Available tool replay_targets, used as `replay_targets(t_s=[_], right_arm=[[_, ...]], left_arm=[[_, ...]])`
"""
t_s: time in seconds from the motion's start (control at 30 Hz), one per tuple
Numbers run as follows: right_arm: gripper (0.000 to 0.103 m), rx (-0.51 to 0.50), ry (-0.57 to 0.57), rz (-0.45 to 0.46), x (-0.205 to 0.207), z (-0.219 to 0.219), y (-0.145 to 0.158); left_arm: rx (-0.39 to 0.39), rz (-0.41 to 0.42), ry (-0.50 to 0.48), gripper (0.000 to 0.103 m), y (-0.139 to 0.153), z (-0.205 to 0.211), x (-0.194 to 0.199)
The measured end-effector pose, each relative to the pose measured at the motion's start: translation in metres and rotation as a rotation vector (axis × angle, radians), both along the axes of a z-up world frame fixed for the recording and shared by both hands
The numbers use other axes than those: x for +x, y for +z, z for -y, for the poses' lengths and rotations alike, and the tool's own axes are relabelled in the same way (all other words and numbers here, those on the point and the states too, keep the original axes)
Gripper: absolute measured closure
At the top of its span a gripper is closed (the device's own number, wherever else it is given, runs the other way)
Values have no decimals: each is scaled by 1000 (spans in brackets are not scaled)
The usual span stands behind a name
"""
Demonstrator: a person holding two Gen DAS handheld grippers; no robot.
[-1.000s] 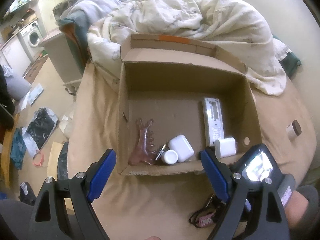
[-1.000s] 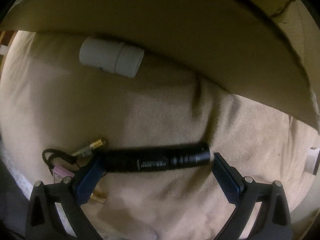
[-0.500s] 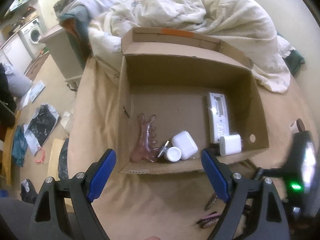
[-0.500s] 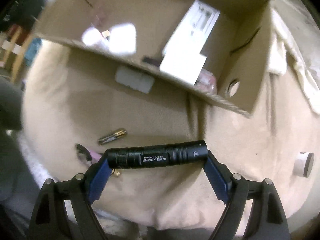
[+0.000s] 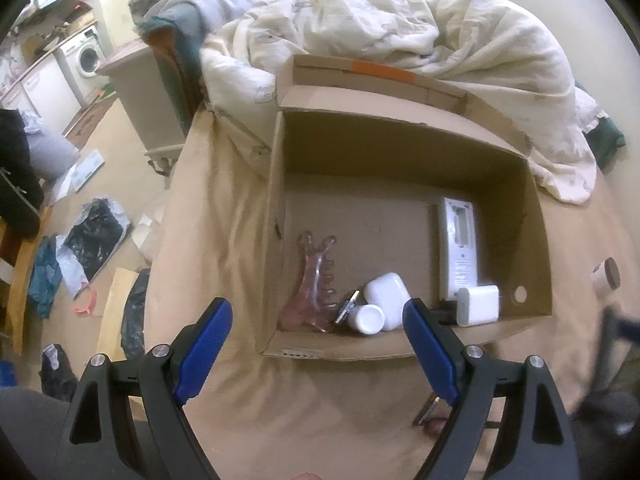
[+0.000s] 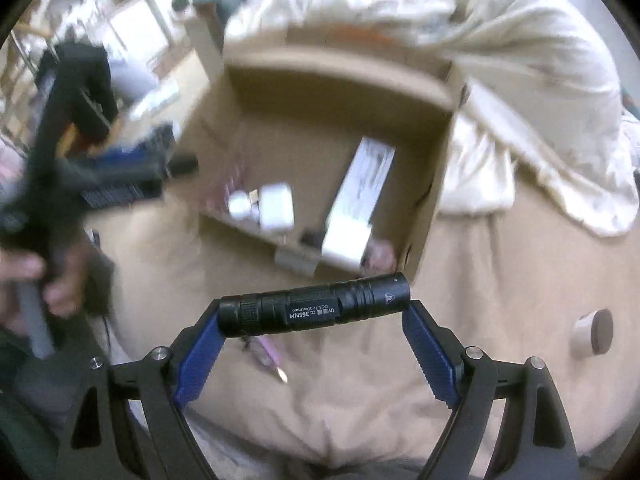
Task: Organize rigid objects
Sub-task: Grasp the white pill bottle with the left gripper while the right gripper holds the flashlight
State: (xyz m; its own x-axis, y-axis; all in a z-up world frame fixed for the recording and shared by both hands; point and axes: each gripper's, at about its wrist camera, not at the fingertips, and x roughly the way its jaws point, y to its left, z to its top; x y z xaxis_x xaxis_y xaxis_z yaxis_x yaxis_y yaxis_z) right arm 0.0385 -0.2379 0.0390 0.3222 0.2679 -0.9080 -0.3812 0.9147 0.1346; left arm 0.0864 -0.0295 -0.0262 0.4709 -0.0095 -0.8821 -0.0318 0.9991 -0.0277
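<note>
Now carrying step: my right gripper (image 6: 314,318) clenched endwise on black flashlight (image 6: 315,310), short of cardboard box (image 5: 400,350). Left gripper (image 5: 318,344) released, empty. Next: clear near wall, release inside.

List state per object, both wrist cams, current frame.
left gripper: open, empty, short of the box
right gripper: shut on the flashlight
black flashlight: held crosswise, lifted off the bed
cardboard box: open, flaps up
pink comb: lying in the box
white earbud case: closed, in the box
white charger: in the box, at the near wall
remote: flat in the box
</note>
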Motion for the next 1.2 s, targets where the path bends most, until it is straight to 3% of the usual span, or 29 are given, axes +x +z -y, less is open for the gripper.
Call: replay_targets(t_s=[0.23, 0.37, 0.47, 0.57, 0.6, 0.7, 0.9, 1.2], right_arm=[[10, 190, -85, 289, -6, 24, 67], [10, 286, -195, 378, -8, 44, 70], [10, 369, -261, 366, -6, 58, 45], [10, 333, -294, 360, -8, 59, 15], [10, 350, -304, 334, -4, 62, 13], [10, 393, -300, 433, -7, 68, 26], [10, 426, -334, 382, -1, 79, 16], [10, 435, -318, 326, 7, 77, 7]], left_arm=[[12, 0, -8, 18, -4, 3, -1], [34, 13, -36, 17, -8, 11, -7], [61, 23, -63, 18, -14, 20, -17], [87, 23, -108, 17, -25, 33, -28], [104, 21, -125, 17, -30, 39, -31], [129, 3, -164, 17, -47, 56, -37], [119, -26, -245, 17, -71, 96, -38], [104, -91, -223, 18, -102, 134, -21]])
